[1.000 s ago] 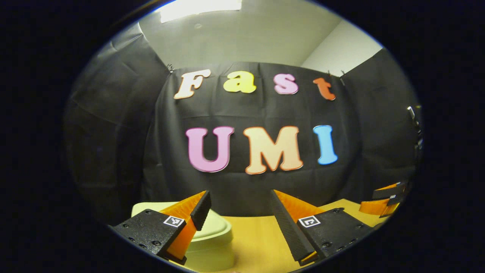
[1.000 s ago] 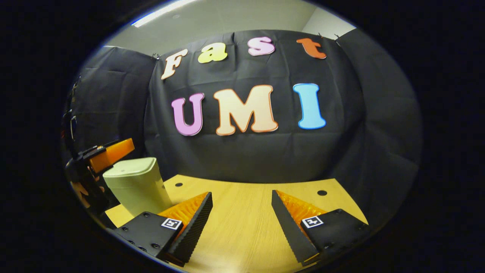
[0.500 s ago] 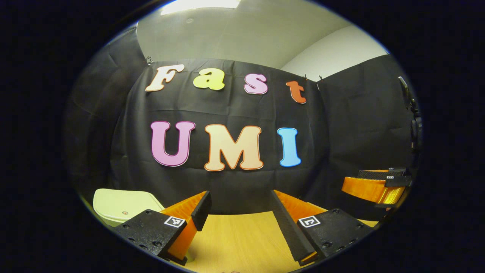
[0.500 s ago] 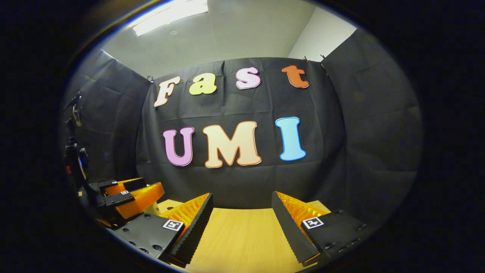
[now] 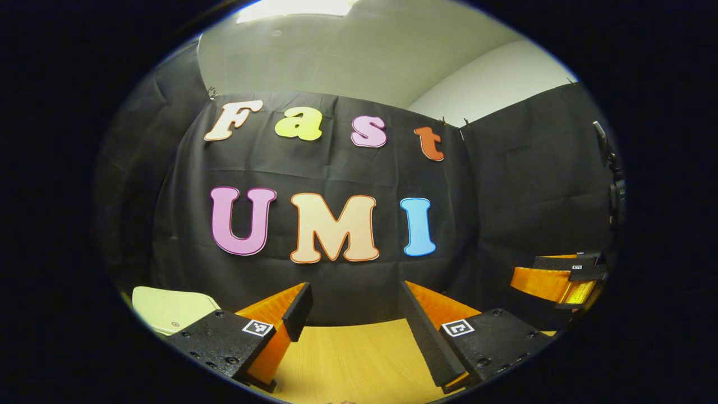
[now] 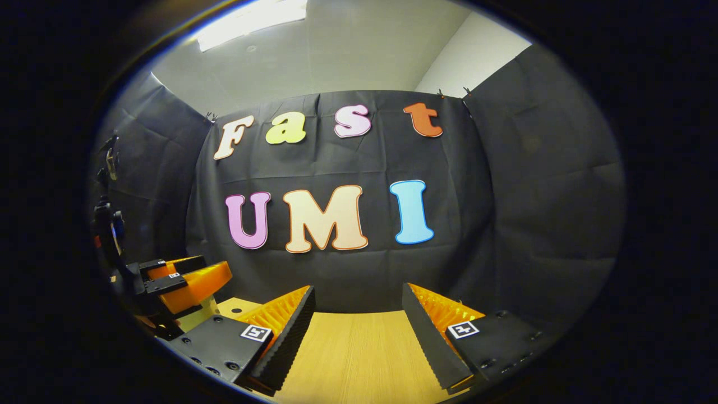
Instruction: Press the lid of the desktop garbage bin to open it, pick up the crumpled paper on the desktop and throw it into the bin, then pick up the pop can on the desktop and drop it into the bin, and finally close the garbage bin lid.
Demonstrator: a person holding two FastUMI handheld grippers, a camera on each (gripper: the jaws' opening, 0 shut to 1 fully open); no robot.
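- Bin (image 5: 168,310) sits low and to the left of your left gripper (image 5: 354,314), its pale lid lying flat and closed as far as the left gripper view lets you judge.
- Your left gripper has its jaws spread wide with nothing between them, only bare table (image 5: 359,359) ahead.
- Your right gripper (image 6: 357,314) is likewise wide apart and holds nothing; it stands on the far side of the left gripper from the bin.
- From the right gripper view, a sliver of the bin (image 6: 203,314) peeks out just below the left gripper.
- Your left hand is the nearer one, so any lid work looks like its job: swing left and down.
- Paper and can: you cannot tell where they lie from here.
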